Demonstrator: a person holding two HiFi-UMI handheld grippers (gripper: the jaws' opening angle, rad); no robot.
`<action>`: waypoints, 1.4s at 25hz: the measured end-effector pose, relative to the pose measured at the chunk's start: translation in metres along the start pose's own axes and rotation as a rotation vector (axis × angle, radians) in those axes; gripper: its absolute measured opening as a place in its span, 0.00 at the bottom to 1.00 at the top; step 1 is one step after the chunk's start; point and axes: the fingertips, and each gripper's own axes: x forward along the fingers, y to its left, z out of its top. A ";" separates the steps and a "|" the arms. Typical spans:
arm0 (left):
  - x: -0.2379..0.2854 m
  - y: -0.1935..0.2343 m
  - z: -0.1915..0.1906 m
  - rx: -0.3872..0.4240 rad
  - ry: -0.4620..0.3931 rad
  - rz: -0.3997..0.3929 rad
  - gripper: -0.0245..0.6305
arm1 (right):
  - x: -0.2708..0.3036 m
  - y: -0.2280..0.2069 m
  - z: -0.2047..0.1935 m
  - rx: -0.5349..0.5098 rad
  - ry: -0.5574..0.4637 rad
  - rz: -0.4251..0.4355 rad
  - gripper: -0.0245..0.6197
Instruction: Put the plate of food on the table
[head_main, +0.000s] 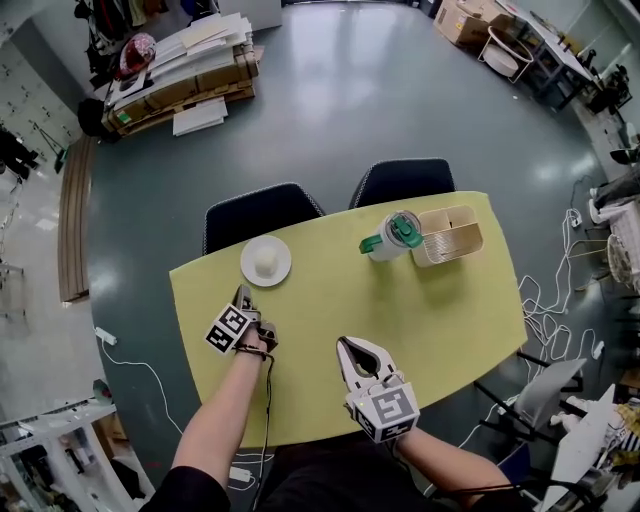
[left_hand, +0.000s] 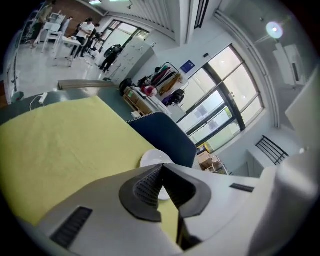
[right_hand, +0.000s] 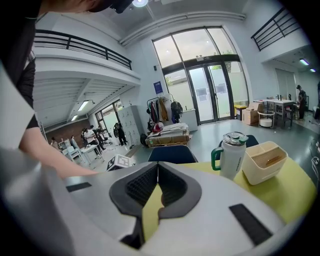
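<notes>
On table top: 1 yellow table (head_main: 330, 300); 1 white plate (head_main: 249, 270) sits on it by the far left edge, with 1 white lump of food (head_main: 266, 262) on the plate.
Left gripper (head_main: 243, 294): 1, jaws pressed together, nothing between them, low over the table's left side.
Right gripper (head_main: 346, 346): 1, jaws together too, holding nothing, over the near middle of the table.
Gripper to plate: left tips point at the plate, near it but apart, with yellow tabletop between.
Other items: 1 tumbler (head_main: 392, 236) with green lid and handle, 1 beige caddy (head_main: 448, 236) just beside it, both far right, well apart from the plate.
Chairs: 2 dark blue at the far edge, left chair (head_main: 262, 215) right behind the plate, right chair (head_main: 403, 182) behind the tumbler.
Floor: loose cables (head_main: 545, 310) at right; stacked boards (head_main: 185, 65) far left.
</notes>
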 end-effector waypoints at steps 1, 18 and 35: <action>-0.012 -0.006 0.001 0.025 0.000 -0.029 0.05 | -0.001 0.001 0.001 0.001 -0.004 0.002 0.06; -0.207 -0.114 0.036 0.493 -0.083 -0.249 0.05 | -0.023 0.037 0.037 0.023 -0.058 0.072 0.06; -0.342 -0.213 0.081 0.849 -0.247 -0.300 0.05 | -0.053 0.066 0.099 -0.077 -0.125 0.057 0.06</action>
